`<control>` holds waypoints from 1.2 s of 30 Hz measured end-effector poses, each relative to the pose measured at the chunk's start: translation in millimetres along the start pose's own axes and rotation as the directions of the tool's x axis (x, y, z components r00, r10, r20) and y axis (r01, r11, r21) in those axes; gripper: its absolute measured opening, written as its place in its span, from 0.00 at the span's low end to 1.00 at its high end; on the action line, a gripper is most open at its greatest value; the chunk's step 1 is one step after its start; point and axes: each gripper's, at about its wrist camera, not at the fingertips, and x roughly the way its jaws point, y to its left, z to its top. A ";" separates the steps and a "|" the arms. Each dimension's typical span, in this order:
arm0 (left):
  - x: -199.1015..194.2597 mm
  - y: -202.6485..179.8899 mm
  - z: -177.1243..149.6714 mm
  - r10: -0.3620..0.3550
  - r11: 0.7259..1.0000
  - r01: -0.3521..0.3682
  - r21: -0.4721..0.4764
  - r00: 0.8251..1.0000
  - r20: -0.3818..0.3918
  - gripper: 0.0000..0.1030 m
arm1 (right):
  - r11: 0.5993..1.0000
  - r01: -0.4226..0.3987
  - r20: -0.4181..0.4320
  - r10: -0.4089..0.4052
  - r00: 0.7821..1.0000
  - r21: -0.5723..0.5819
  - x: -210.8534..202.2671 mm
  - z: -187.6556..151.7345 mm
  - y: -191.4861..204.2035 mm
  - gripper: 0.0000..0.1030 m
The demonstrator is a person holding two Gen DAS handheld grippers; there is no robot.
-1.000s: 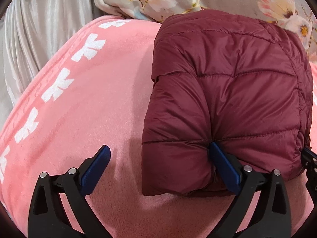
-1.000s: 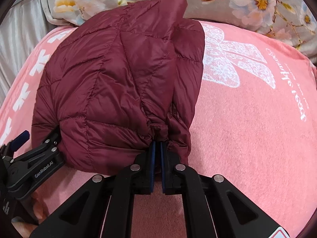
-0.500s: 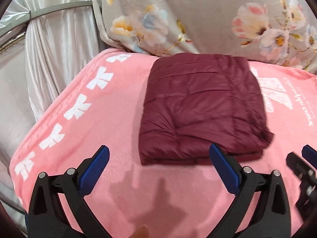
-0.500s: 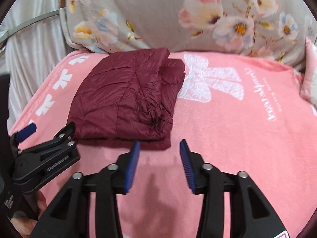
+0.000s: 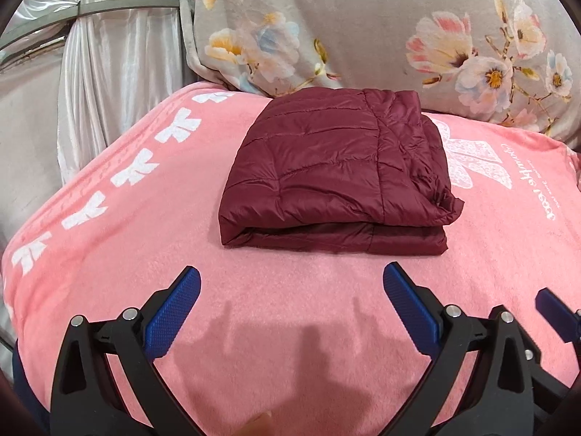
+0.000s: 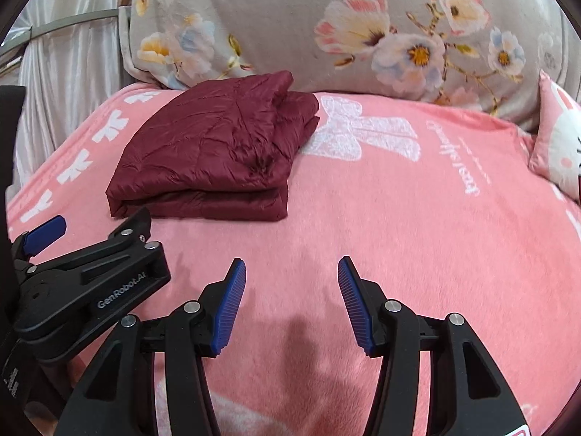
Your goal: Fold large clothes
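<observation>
The maroon puffer jacket (image 5: 337,170) lies folded (apparently finished) on the pink blanket (image 5: 290,290), both left gripper (image 5: 292,299) and right gripper (image 6: 292,299) spread, empty.

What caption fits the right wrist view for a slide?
Folded maroon puffer jacket lies on the pink blanket; right gripper and left gripper open, clear of it.
</observation>
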 end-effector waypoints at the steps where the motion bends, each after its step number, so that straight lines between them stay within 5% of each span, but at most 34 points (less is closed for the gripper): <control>1: -1.3 1.0 -0.4 -0.006 1.000 0.006 -0.005 1.000 -0.001 0.95 | 1.000 -0.006 -0.007 0.006 1.000 0.008 0.1 -0.5 -0.4 0.51; 14: -16.6 16.3 -1.7 0.069 0.998 -0.069 0.006 0.997 -0.037 0.95 | 0.999 -0.036 -0.042 0.036 0.998 -0.001 -12.3 0.9 16.1 0.51; 36: -29.8 31.5 -0.4 0.037 0.999 -0.038 -0.012 0.996 -0.079 0.95 | 0.999 -0.040 -0.038 0.040 0.998 0.000 -31.7 3.0 17.7 0.51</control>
